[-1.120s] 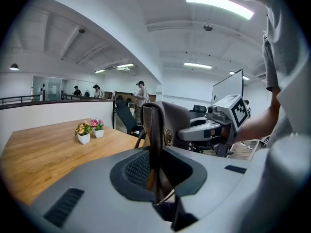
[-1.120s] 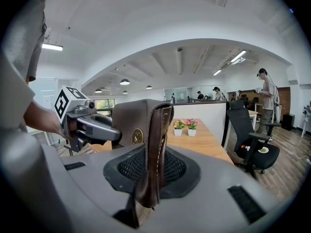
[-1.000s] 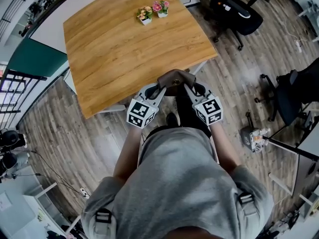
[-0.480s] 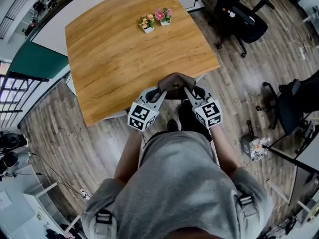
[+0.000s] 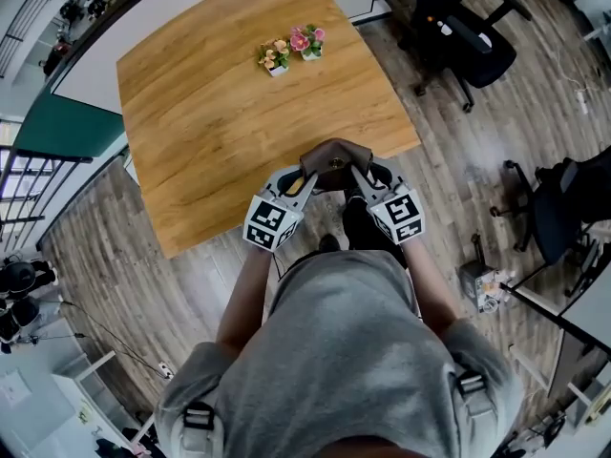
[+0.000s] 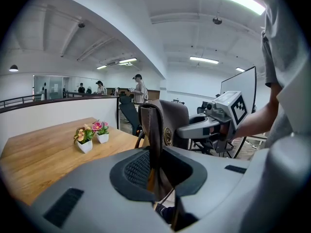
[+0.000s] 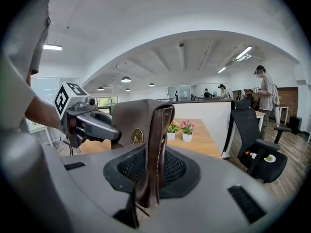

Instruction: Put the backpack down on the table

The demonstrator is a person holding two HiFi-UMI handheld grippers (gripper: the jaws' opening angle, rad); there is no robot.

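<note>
Backpack [image 5: 334, 160] is held at the counter [image 5: 220, 93] edge, jaws of left gripper [image 5: 305, 177] and right gripper [image 5: 359, 174] clamped on its straps [image 6: 156, 130] — best kept level, then lowered well onto it.

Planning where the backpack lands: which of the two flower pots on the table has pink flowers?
The pot at the right of the pair in the head view; its neighbour on the left holds orange-yellow blooms.
</note>
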